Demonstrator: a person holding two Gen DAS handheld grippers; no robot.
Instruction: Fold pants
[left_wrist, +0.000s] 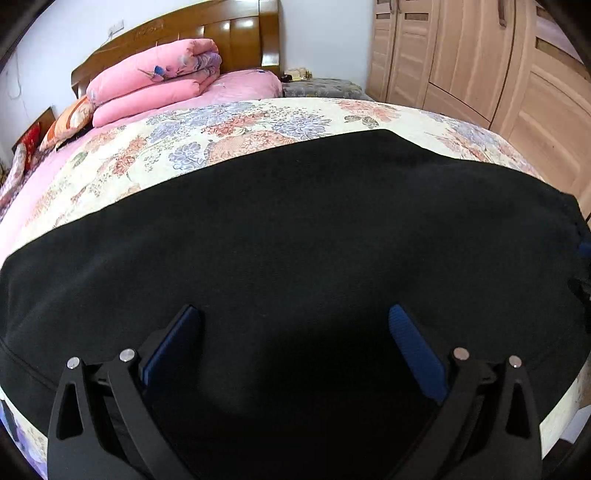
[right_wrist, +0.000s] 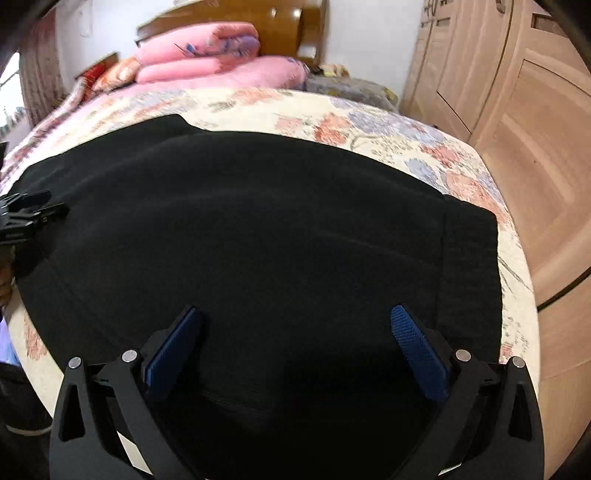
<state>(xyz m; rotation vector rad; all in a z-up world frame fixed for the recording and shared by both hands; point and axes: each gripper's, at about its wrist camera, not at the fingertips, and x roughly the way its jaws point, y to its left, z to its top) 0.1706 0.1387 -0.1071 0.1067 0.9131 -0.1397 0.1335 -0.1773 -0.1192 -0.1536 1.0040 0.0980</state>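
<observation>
Pants (left_wrist: 295, 240), black, lie spread flat across the flowered bedspread (left_wrist: 184, 147), filling the lower half of both views. At 10 o'clock a folded pink quilt (left_wrist: 155, 77) sits by the wooden headboard (left_wrist: 207, 33). Left gripper (left_wrist: 293, 314) hovers over the cloth, jaws wide apart, holding nothing. Right gripper (right_wrist: 297, 314) likewise stands apart and empty. At 2 o'clock stands a wardrobe (left_wrist: 480, 55).

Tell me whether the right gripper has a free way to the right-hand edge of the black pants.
Probably yes. The right gripper hangs open over the black pants spread on the floral bedspread, and nothing lies between it and that edge.
</observation>
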